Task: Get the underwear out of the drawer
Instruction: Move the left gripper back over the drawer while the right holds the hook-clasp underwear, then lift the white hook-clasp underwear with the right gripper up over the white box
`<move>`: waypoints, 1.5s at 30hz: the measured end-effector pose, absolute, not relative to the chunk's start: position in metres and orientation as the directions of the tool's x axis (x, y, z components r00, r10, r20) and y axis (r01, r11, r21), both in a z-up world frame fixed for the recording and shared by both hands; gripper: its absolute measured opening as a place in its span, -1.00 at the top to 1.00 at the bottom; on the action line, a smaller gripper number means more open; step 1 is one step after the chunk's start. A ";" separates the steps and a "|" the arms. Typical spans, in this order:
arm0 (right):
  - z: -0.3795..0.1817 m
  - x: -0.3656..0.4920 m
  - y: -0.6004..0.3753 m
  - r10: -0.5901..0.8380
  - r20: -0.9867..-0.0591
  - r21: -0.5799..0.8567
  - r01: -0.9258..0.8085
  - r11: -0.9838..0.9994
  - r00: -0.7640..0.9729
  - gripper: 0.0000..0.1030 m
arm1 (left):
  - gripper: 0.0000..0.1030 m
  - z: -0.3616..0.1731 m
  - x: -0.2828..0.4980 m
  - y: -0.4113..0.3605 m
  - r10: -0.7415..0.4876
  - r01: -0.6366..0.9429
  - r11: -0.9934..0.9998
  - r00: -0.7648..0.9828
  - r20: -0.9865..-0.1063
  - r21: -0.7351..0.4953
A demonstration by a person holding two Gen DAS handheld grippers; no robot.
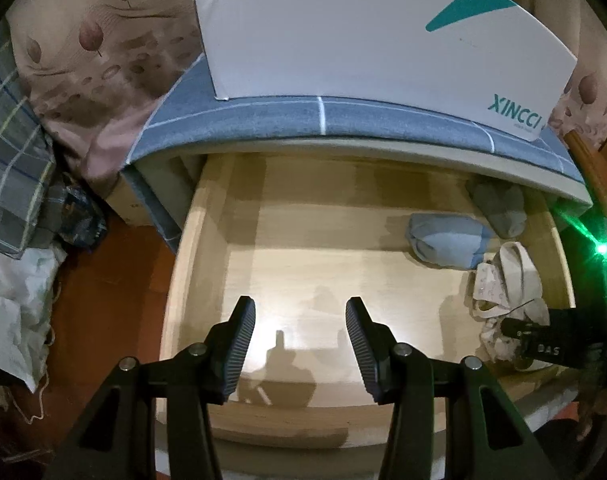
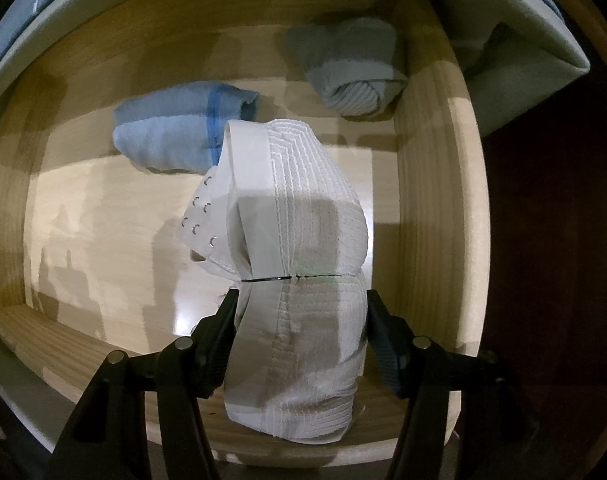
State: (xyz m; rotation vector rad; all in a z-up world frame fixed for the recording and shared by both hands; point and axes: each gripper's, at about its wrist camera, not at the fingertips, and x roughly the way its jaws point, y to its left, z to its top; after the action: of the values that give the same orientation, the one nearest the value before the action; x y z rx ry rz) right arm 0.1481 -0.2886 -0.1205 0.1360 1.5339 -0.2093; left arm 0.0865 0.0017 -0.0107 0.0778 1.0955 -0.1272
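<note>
only the right wrist view shows the right gripper (image 2: 299, 320) with its jaws pressed on both sides of the white bra (image 2: 303, 264), standing in the drawer (image 2: 431, 208) near its right wall. the left wrist view shows the left gripper (image 1: 300, 344) parted wide, holding nothing, over bare drawer floor. a blue folded garment (image 2: 171, 136) and grey roll (image 2: 351, 76) lie behind; a white box (image 1: 363, 32) sits above.

We see the white underwear (image 2: 303, 264), a folded bra with ribbed stitching and hook eyelets, standing bunched near the drawer's (image 2: 431, 208) front right corner. The pale wooden drawer is pulled open, a light blue folded piece (image 2: 171, 136) and a grey roll (image 2: 351, 76) lying toward its back edge.
</note>
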 end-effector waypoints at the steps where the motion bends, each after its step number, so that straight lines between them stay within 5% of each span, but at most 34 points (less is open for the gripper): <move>1: -0.119 0.147 -0.290 -0.046 -0.998 -0.038 0.220 0.975 0.032 -0.08 | 0.07 -0.010 0.086 0.002 -0.068 0.143 0.990 0.455 -0.888 -0.003; 32: 0.020 0.120 -0.296 -0.007 -0.952 0.037 0.136 0.990 0.307 -0.06 | 0.07 -0.006 0.080 0.015 -0.109 0.101 0.992 0.469 -0.876 -0.070; 45: 0.121 0.145 -0.300 -0.025 -0.880 0.031 0.108 0.994 0.474 -0.06 | 0.06 -0.007 0.079 0.016 -0.056 0.069 0.997 0.462 -0.885 -0.027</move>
State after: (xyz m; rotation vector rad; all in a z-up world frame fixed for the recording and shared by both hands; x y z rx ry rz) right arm 0.1452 -0.3001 0.1209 0.0860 1.0745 -0.0814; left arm 0.0794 0.0156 -0.0073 0.0132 1.0879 -0.0773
